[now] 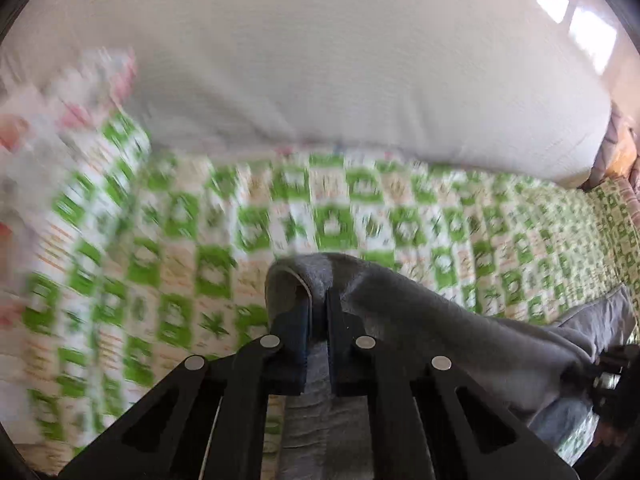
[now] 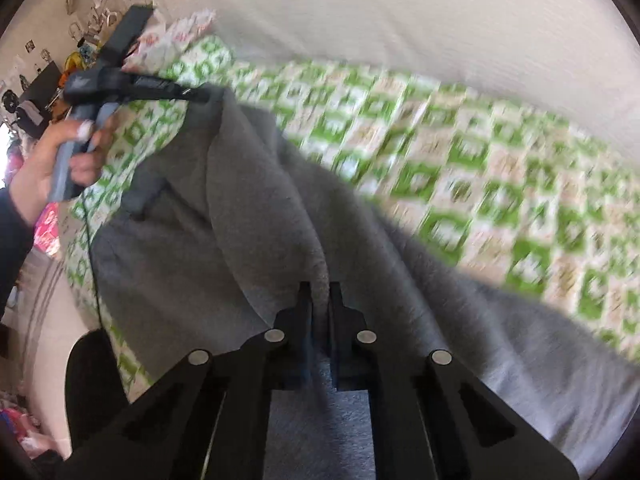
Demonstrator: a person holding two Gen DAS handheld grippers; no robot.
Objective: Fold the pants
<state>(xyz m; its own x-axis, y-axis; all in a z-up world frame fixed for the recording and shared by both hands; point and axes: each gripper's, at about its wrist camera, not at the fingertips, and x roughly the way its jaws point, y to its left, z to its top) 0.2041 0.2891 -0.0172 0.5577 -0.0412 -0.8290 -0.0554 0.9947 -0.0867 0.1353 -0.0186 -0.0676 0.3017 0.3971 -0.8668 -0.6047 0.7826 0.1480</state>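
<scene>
Pants (image 2: 248, 216): grey, lifted off the green-and-white checked bedspread (image 2: 460, 160), draped between both claws.
Left claw (image 1: 318, 312): clenched on a rolled edge of the pants, fabric curling over the fingertips.
Right claw (image 2: 320, 292): pinched tight on a fold of the pants.
Left hand (image 2: 60, 160): wrapped round the grey handle, seen from the right wrist.
Background: white cushion (image 1: 360, 80), perhaps a pillow; blurred.

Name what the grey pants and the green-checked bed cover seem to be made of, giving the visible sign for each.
Grey pants: probably a soft fleece or sweatshirt knit, matte, with a fuzzy nap and thick, rounded folds.
Green-checked bed cover: looks like printed woven cotton, matte; faint ridges between the squares suggest quilting, but blur leaves that open.
</scene>
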